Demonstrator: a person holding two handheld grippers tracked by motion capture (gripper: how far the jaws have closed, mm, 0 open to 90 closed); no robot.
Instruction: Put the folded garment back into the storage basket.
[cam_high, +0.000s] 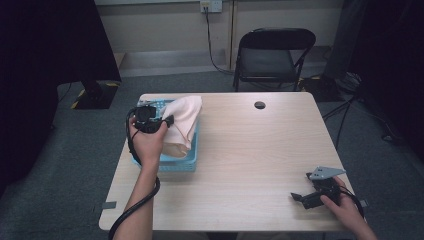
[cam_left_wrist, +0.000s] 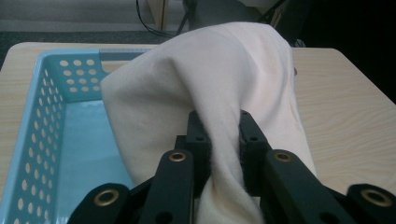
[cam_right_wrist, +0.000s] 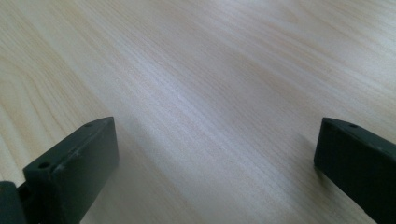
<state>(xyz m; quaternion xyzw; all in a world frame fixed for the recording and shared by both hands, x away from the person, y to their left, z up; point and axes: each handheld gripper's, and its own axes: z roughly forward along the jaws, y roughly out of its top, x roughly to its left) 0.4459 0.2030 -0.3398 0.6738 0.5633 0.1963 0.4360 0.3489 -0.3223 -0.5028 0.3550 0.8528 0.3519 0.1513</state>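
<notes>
Near edge, high view: right gripper (cam_high: 306, 192) held low over the front right corner of the worktop (cam_high: 250, 160), one grey three-cornered plate on top, a hand behind it. Its own view: two black fingers (cam_right_wrist: 74, 163) set wide apart, bare light wood grain between them, nothing held.

Left side, mid-depth: left gripper (cam_high: 169, 120) held by the left hand (cam_high: 148, 142), one black cable trailing down along the forearm. Left gripper view: fingers (cam_left_wrist: 198, 140) narrow, pinched on a fold of one cream cloth (cam_left_wrist: 210, 79). Cloth bunches between the two pads and rises above them in a peaked drape.

Cloth count: 1. It hangs over the right part of one light blue perforated basket (cam_high: 167, 165) at the left of the worktop, lower edge at or inside the basket; cannot tell if it touches the floor of the basket. Basket interior left of the cloth shows bare blue bottom (cam_left_wrist: 79, 149).

Farther on the worktop: one round dark grommet hole (cam_high: 259, 105) near the back edge.

Beyond the worktop: one black folding chair (cam_high: 272, 55); one wall outlet (cam_high: 210, 5) with one cord running down.
</notes>
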